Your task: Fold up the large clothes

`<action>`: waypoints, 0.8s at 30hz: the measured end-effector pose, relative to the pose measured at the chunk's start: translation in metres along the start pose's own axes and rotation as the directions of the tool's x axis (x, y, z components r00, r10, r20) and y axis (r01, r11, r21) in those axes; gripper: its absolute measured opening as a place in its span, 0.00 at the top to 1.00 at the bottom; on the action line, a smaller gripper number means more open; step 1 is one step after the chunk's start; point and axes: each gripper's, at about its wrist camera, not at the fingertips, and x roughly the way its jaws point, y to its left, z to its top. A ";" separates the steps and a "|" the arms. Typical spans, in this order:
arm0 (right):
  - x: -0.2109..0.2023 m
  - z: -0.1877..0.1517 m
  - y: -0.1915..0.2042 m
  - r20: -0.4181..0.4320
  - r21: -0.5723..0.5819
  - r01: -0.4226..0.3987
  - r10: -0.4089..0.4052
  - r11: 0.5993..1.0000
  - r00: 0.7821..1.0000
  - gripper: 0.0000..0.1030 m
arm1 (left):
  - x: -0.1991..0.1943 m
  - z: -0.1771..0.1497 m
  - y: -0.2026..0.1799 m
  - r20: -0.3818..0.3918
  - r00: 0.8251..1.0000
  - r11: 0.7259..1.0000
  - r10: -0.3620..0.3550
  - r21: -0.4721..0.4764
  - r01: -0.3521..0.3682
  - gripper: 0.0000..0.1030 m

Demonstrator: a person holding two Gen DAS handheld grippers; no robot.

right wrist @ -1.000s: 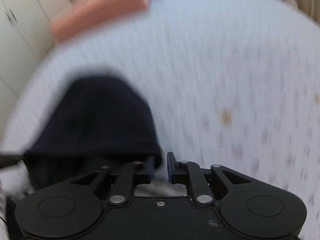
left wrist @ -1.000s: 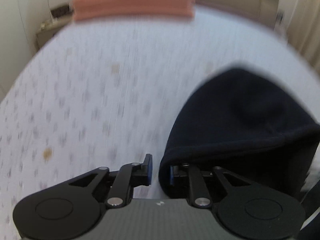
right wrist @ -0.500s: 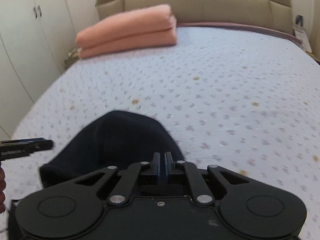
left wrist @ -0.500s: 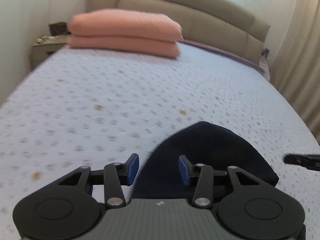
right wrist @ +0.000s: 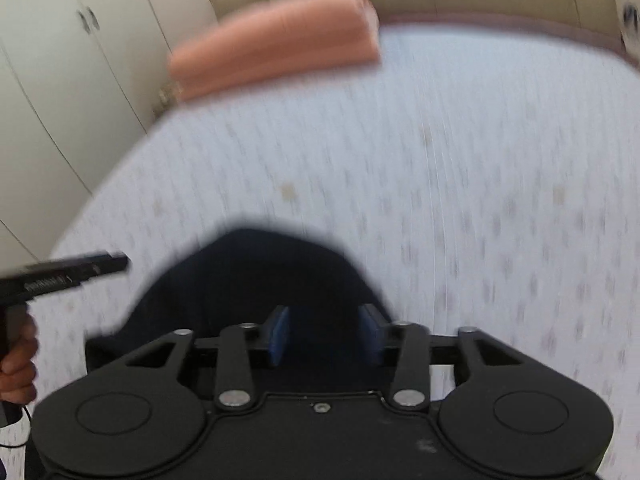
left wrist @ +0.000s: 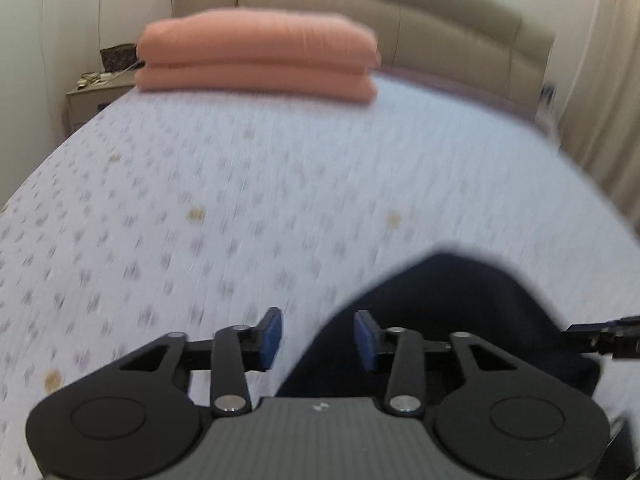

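Nearest in the left wrist view, the left gripper (left wrist: 318, 334) has its blue pads spread wide with nothing between them; the left edge of the dark navy garment (left wrist: 448, 316) runs up through the gap at lower centre, so the cloth lies ahead and to the right of these fingers. In the right wrist view the right gripper (right wrist: 326, 334) is likewise spread wide and empty, poised directly over the garment (right wrist: 256, 280), which fills the lower centre of that frame. The folded bundle looks rounded, its long axis seemingly running side to side between the two tools, so I judge the right gripper the better placed for the next grasp. The other tool shows at each frame's edge: right gripper at mid right (left wrist: 600, 332), left gripper at mid left (right wrist: 72, 270).

Half a second ago the right gripper's pads were pressed together; now they stand apart, and both views are blurred by motion.

Farther off, the patterned bedsheet (left wrist: 240, 184) stretches to stacked pink pillows (left wrist: 256, 60) at upper centre, against a beige headboard (left wrist: 440, 12).
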 end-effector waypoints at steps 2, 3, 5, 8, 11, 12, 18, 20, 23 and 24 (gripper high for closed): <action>0.008 0.012 -0.002 0.014 -0.011 -0.015 0.015 1.000 1.000 0.29 | 0.013 0.015 0.002 -0.017 0.998 0.998 -0.058 0.008 0.059 0.34; 0.016 0.017 -0.004 0.002 -0.014 -0.025 0.026 1.000 1.000 0.23 | 0.023 0.021 0.004 -0.046 0.994 0.995 -0.097 0.005 0.098 0.29; 0.034 0.024 -0.008 -0.033 -0.008 -0.059 0.058 0.998 0.998 0.25 | 0.046 0.028 0.010 -0.119 0.979 0.986 -0.166 -0.043 0.162 0.30; 0.057 0.026 -0.012 -0.112 0.022 -0.099 0.101 0.995 0.989 0.24 | 0.074 0.035 0.020 -0.175 0.959 0.973 -0.221 -0.112 0.204 0.30; 0.070 0.026 -0.020 -0.155 0.058 -0.117 0.125 0.991 0.980 0.24 | 0.084 0.034 0.024 -0.219 0.930 0.953 -0.296 -0.128 0.273 0.30; 0.068 0.029 -0.023 -0.166 0.071 -0.127 0.137 0.989 0.976 0.24 | 0.090 0.030 0.024 -0.232 0.918 0.945 -0.321 -0.139 0.295 0.30; 0.098 0.026 -0.027 -0.314 0.176 -0.100 0.152 0.979 0.937 0.50 | 0.118 0.022 0.022 -0.325 0.865 0.922 -0.383 -0.194 0.335 0.54; 0.084 0.026 -0.012 -0.295 0.109 -0.102 0.130 0.989 0.947 0.92 | 0.116 0.023 0.014 -0.361 0.856 0.929 -0.371 -0.163 0.333 0.93; 0.042 0.020 0.007 -0.213 0.040 -0.136 0.141 0.990 0.967 0.92 | 0.085 0.024 -0.002 -0.308 0.900 0.949 -0.310 -0.048 0.311 0.94; 0.022 0.017 0.014 -0.178 0.016 -0.135 0.135 0.991 0.975 0.92 | 0.067 0.023 -0.005 -0.266 0.912 0.948 -0.311 -0.023 0.317 0.94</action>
